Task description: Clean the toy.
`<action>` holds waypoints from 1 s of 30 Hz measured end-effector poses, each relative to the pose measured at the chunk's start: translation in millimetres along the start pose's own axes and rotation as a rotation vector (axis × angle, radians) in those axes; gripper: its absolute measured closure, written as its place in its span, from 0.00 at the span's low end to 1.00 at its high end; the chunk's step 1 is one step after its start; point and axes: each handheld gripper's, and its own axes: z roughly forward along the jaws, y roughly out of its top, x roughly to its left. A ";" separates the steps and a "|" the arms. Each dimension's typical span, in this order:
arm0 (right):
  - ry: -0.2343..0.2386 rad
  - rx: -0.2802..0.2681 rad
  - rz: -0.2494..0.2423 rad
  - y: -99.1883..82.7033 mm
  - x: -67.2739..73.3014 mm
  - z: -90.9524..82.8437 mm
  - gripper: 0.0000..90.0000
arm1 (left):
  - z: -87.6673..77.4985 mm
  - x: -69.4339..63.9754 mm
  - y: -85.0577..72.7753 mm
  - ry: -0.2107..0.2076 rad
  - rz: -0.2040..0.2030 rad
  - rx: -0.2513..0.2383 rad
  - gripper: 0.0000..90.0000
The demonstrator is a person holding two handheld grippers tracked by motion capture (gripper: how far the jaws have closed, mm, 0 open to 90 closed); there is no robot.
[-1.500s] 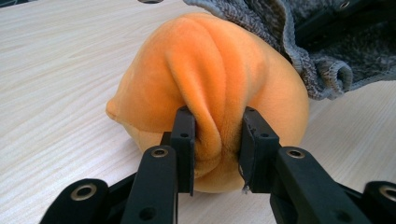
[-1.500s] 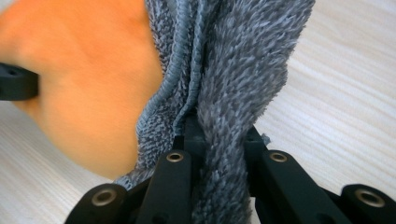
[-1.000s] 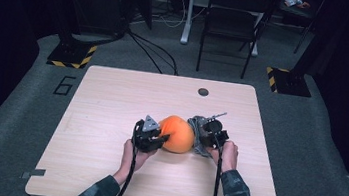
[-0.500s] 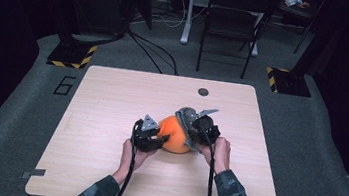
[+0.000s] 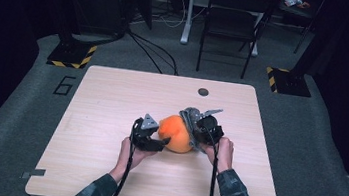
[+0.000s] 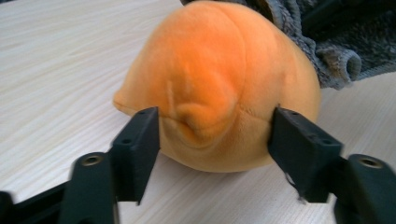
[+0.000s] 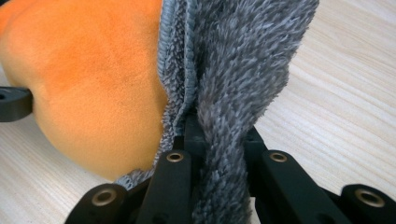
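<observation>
Orange plush, a soft round toy [image 5: 176,133], sits on the pale wooden desk [image 5: 111,100] near its middle, between the two grippers; a grey fuzzy cloth [image 7: 233,70] lies against the toy's far side, draped over it where the right gripper meets it. In the left gripper view the left gripper [image 6: 215,140] faces the toy's bulging seam; its fingers [image 6: 135,144] have just been opening and now stand on either side of the toy's lower half, the pads just beside the plush or barely grazing it, not squeezing it. In the right gripper view the right gripper [image 7: 219,140] has its fingers closed tight on a fold of the grey cloth, which rises in a twisted strip from between them; the orange toy lies just left of that strip, touching the cloth. In the high view a hand [image 5: 224,152] holds the right gripper close against the toy.
</observation>
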 end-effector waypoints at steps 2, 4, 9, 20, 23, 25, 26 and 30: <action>0.003 0.005 -0.001 -0.4 -1.9 0.1 0.88 | 1.7 -1.2 -1.3 0.005 0.006 -0.010 0.50; -0.003 -0.001 0.000 -0.7 -2.2 0.1 0.88 | 2.4 -2.5 -2.0 0.013 0.014 -0.012 0.59; 0.001 -0.016 0.003 -0.1 -0.3 -0.9 0.88 | 2.6 -4.8 -2.5 0.040 0.020 -0.012 0.76; 0.064 -0.177 -0.031 19.6 21.1 -46.5 0.88 | -4.9 -13.2 5.6 0.036 -0.032 -0.038 0.80; 0.079 -0.155 -0.074 20.5 35.6 -41.6 0.88 | -4.0 -15.1 5.6 0.041 -0.019 -0.033 0.80; 0.044 -0.128 -0.102 18.0 39.7 -30.7 0.88 | -2.7 -14.3 4.4 0.037 -0.025 -0.020 0.79; 0.028 -0.119 -0.107 16.9 39.0 -26.1 0.88 | -1.9 -13.3 3.4 0.039 -0.021 -0.018 0.79; 0.034 -0.096 -0.064 13.7 29.4 -20.3 0.88 | -0.2 -11.8 2.2 0.029 -0.024 -0.011 0.79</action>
